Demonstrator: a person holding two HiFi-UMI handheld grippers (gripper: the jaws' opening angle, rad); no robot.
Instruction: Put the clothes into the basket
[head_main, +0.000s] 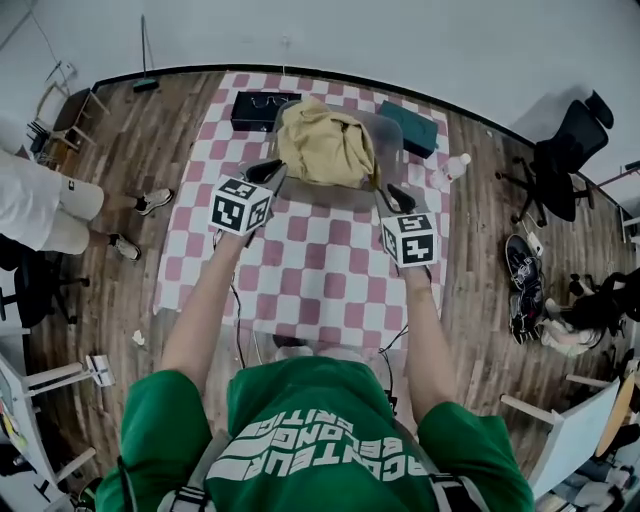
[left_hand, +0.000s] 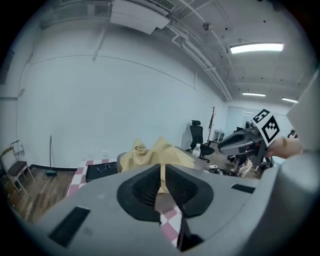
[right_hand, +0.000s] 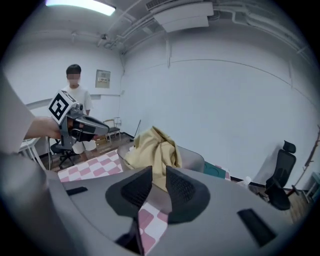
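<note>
A yellow garment (head_main: 322, 148) lies heaped in the grey basket (head_main: 392, 128) at the far end of the pink checkered mat (head_main: 310, 270). My left gripper (head_main: 268, 172) hovers just off the basket's left side, its jaws together with nothing seen between the pads. My right gripper (head_main: 396, 195) hovers off the basket's right front, its jaws a little apart and empty. In the left gripper view the garment (left_hand: 150, 155) sits beyond the jaws of the left gripper (left_hand: 162, 182). In the right gripper view the garment (right_hand: 155, 150) hangs over the basket (right_hand: 192, 160) beyond the right gripper (right_hand: 159, 187).
A black case (head_main: 258, 108) and a teal box (head_main: 410, 128) flank the basket at the mat's far edge. A bottle (head_main: 455, 165) stands right of it. A person (head_main: 40, 210) stands at the left; an office chair (head_main: 560, 160) and shoes (head_main: 522, 280) are on the right.
</note>
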